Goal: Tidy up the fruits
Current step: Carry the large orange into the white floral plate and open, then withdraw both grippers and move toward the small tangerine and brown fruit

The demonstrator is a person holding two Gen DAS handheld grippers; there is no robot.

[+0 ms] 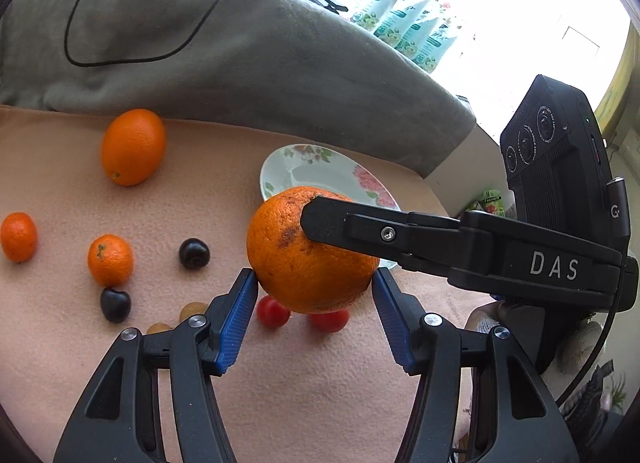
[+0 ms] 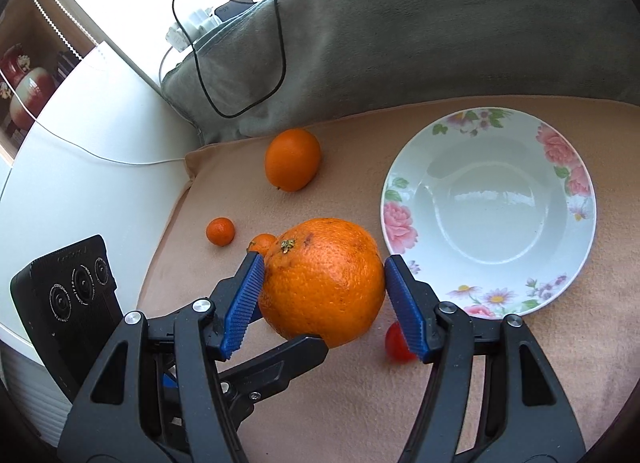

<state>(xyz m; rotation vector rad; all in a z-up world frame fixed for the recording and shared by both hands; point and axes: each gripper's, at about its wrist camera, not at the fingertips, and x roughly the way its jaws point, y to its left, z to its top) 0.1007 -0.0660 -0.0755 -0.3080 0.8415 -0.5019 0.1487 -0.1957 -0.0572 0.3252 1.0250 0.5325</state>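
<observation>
The large orange (image 1: 308, 251) is clamped by both grippers, raised above the beige cloth (image 1: 60, 343), just beside the floral plate (image 2: 490, 219). Left gripper (image 1: 314, 283): jaws part-open, both pads pressing the orange. Right gripper (image 2: 324, 279): same grip, crosswise.

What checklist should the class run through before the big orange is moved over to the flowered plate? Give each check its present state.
1. Left gripper pads on the big orange: ok, both blue pads touch its sides.
2. Right gripper pads on the same orange: ok, pressed on both sides.
3. Orange clear of the cloth: ok, it looks lifted above the cherry tomatoes.
4. Flowered plate free to receive: ok, nothing lies in it.
5. Path to the plate: ok, no fruit lies between.
6. Grip firmness: cannot tell.
</observation>
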